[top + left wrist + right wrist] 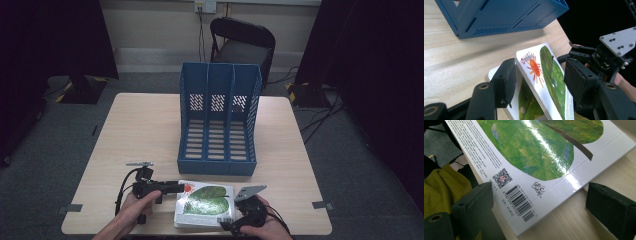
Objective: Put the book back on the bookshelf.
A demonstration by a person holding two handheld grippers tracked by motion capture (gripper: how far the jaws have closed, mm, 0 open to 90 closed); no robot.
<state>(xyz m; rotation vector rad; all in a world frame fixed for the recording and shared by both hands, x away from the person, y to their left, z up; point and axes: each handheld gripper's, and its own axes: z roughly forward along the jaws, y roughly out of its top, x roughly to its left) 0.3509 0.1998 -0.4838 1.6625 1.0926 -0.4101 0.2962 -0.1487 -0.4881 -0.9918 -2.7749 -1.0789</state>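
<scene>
At the surface's (150, 130) near edge, a book (206, 204) lies between two grippers: the left gripper (537, 82), fingers wide, straddles its raised corner, while the right gripper (539, 207), fingers wide, flanks the barcode corner, rack (218, 120) beyond

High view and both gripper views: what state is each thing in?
Top book: left edge raised off the book below.
Lower book: flat on the table.
File rack: upright, its slots empty.
Left gripper: jaws open around the top book's edge.
Right gripper: jaws open at the book's corner.
</scene>
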